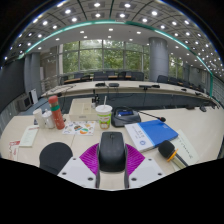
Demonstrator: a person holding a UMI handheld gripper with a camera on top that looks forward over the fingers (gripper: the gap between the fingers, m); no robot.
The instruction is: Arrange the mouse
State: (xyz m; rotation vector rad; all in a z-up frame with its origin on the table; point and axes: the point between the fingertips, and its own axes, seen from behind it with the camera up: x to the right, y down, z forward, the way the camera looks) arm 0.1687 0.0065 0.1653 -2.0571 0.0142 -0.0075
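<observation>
A black computer mouse [112, 152] is held between my gripper's [112, 160] two fingers, lifted above the beige table [200, 125]. Both purple pads [92, 158] press on its sides. The mouse points away from me, its scroll wheel near the far end. A round black mouse pad [55, 156] lies on the table just left of the fingers.
Beyond the fingers stand a white paper cup [104, 116], a red bottle [57, 113] and snack packets [80, 127]. To the right lie a blue notebook [157, 133], a black device with a cable [126, 117] and a yellow-black tool [168, 152]. Office chairs and windows lie beyond.
</observation>
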